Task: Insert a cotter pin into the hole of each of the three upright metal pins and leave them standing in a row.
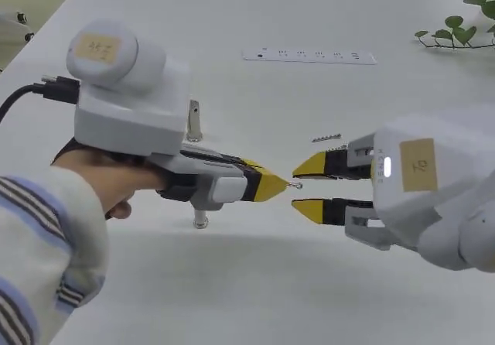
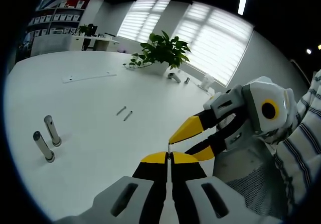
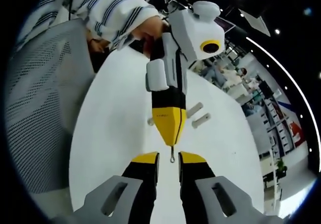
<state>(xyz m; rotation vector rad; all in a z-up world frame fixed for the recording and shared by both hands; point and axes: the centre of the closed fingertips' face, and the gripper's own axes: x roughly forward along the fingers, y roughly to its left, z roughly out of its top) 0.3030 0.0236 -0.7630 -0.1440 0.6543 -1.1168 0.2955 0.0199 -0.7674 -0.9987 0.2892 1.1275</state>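
You're pinching the cotter pin (image 1: 295,184) in the closed left gripper (image 1: 275,184); its long axis is pointing right, straight into the parted, empty right gripper (image 1: 302,189).

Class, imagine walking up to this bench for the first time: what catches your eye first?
Two yellow-tipped grippers meet nose to nose above the white table: the left gripper is shut on a tiny cotter pin, held toward the open right gripper. On the table two metal pins stand upright, with spare cotter pins lying flat nearby.
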